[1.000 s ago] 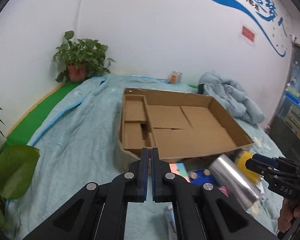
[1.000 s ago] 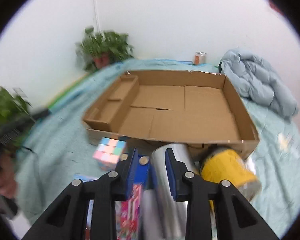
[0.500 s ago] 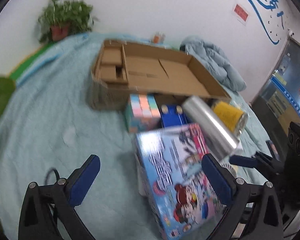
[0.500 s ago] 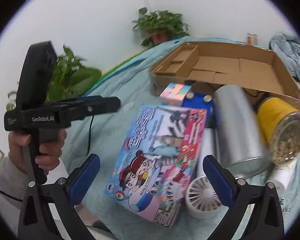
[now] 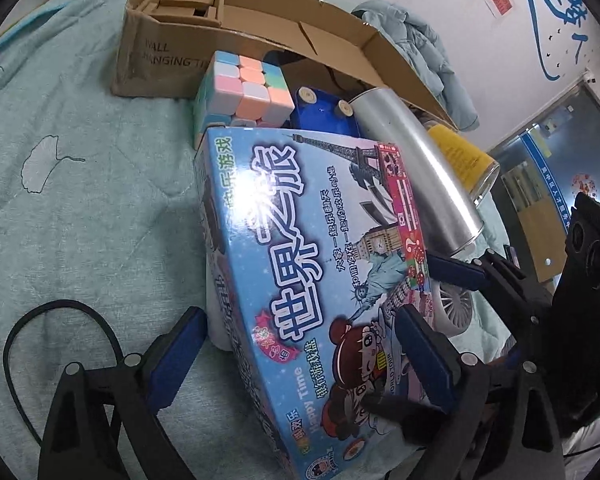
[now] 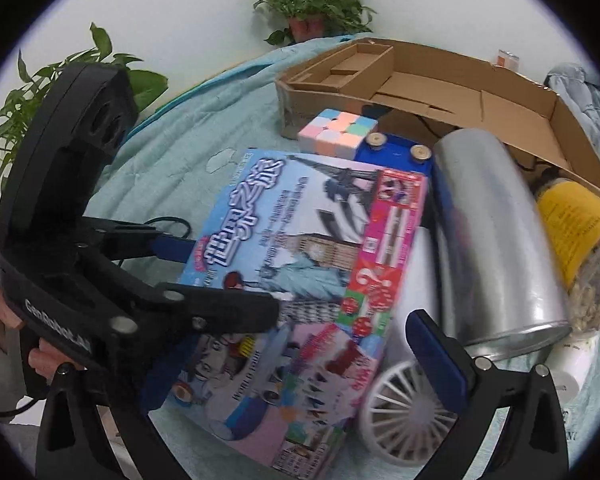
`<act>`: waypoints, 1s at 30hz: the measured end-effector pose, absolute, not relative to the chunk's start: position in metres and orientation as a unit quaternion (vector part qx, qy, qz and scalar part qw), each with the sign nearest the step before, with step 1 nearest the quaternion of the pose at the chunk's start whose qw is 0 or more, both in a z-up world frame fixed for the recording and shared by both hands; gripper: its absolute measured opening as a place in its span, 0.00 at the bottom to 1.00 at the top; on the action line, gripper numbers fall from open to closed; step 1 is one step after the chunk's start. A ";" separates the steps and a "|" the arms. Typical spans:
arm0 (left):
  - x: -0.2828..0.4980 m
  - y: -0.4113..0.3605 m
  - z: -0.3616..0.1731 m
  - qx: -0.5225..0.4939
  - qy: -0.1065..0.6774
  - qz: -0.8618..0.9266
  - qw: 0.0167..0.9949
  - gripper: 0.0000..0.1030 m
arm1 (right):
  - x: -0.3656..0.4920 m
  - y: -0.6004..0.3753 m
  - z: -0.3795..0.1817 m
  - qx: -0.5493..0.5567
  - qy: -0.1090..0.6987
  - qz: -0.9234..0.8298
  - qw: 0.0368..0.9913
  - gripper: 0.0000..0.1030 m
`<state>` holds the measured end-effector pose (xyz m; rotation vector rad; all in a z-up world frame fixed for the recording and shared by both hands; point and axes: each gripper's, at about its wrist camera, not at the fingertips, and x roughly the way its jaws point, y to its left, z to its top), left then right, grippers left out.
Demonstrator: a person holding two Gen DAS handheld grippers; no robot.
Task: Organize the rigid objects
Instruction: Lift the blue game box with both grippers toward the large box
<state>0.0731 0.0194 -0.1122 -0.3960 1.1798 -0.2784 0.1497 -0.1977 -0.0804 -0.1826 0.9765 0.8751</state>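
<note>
Left gripper [image 5: 304,344]: jaws wide, just narrowing a little, straddling the game box's near end; pad contact unclear.
Right gripper [image 6: 284,364]: jaws wide, just opened, over the same box's near right corner, tilted down.
Game box [image 6: 300,264]: one, lying on the teal blanket [image 5: 80,200].
Puzzle cube [image 5: 244,92]: one, beyond the box.
Silver can [image 6: 496,248]: one, right of the box.
Yellow jar [image 6: 576,236]: one, far right.
Cardboard tray [image 6: 460,92]: one, farthest.
Hand [image 6: 40,356]: one, gripping the left handle.

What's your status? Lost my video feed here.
Left hand-held gripper and right hand-held gripper open, jaws just widened, both straddling the board game box. Box not gripped. Silver can and small white fan crowd its right edge.
</note>
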 end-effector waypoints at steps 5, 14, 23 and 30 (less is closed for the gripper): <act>0.080 0.032 -0.108 -0.202 0.557 -0.123 0.796 0.83 | 0.145 -0.182 -0.080 -0.078 0.459 0.409 0.785 1.00; 0.080 0.043 -0.102 -0.220 0.550 -0.108 0.798 0.75 | 0.146 -0.171 -0.092 -0.076 0.483 0.372 0.789 1.00; 0.084 0.046 -0.101 -0.225 0.553 -0.102 0.796 0.75 | 0.146 -0.169 -0.093 -0.070 0.484 0.354 0.797 1.00; 0.083 0.046 -0.100 -0.219 0.547 -0.099 0.802 0.75 | 0.146 -0.168 -0.093 -0.064 0.485 0.345 0.801 1.00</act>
